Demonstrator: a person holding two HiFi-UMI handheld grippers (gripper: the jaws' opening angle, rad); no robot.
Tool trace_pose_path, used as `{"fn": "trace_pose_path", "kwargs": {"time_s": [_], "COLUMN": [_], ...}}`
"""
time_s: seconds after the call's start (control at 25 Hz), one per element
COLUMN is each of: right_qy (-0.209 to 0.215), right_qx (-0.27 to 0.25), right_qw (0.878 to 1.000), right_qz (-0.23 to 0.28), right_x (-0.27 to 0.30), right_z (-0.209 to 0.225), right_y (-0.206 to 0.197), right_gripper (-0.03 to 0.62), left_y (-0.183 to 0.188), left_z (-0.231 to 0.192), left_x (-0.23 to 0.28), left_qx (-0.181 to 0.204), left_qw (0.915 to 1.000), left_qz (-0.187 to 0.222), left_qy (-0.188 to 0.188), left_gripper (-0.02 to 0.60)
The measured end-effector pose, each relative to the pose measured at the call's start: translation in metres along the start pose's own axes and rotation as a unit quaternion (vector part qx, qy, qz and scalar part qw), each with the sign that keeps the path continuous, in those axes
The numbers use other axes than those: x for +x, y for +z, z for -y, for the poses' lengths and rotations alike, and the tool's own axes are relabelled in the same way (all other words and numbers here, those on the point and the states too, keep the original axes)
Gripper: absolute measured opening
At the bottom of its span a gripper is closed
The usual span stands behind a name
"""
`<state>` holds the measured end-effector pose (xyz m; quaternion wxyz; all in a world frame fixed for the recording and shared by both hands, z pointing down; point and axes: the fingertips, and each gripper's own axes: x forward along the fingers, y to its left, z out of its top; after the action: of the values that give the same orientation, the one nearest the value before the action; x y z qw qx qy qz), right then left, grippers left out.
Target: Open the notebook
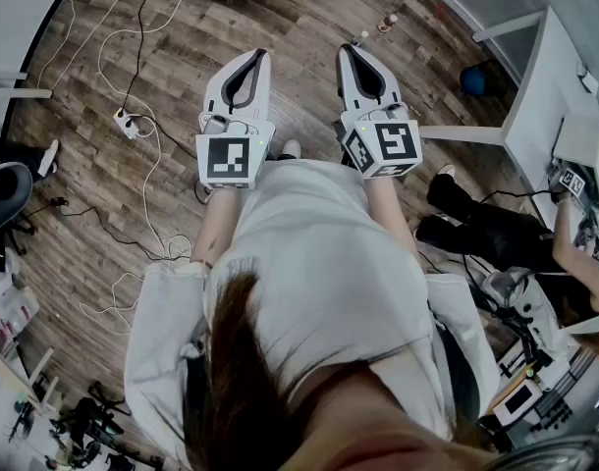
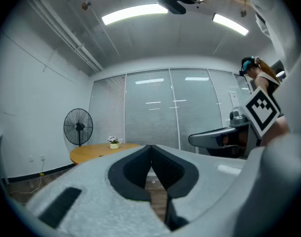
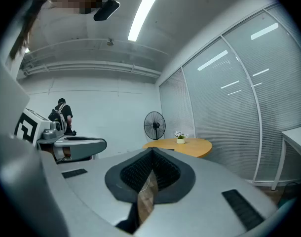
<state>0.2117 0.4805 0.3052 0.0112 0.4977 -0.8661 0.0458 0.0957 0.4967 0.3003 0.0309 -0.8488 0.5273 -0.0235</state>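
Note:
No notebook shows in any view. In the head view my left gripper and right gripper are held side by side in front of the person's body, level, high above the wooden floor. In the left gripper view the left gripper has its dark pads meeting at the tips, with nothing between them. In the right gripper view the right gripper is likewise shut and empty. Each gripper sees the other beside it.
White cables and a power strip lie on the floor ahead on the left. A white desk and a seated person's legs are at the right. Across the room stand a round wooden table, a fan and a glass wall.

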Motion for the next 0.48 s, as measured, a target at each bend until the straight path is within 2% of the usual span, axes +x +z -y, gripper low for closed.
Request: {"fn": "trace_pose_path", "kwargs": {"time_s": [0.48], "right_qy": [0.005], "right_qx": [-0.001], "right_qw": [1.000], "right_qz": [0.002], "right_x": [-0.009], "right_z": [0.001], "right_y": [0.001], "right_gripper": [-0.005], "left_y": [0.000], "left_z": [0.013], "left_x": [0.000], "left_qx": [0.003], "left_qw": [1.0000], "left_qz": [0.000], "left_qy": [-0.009], "left_gripper": [0.017]}}
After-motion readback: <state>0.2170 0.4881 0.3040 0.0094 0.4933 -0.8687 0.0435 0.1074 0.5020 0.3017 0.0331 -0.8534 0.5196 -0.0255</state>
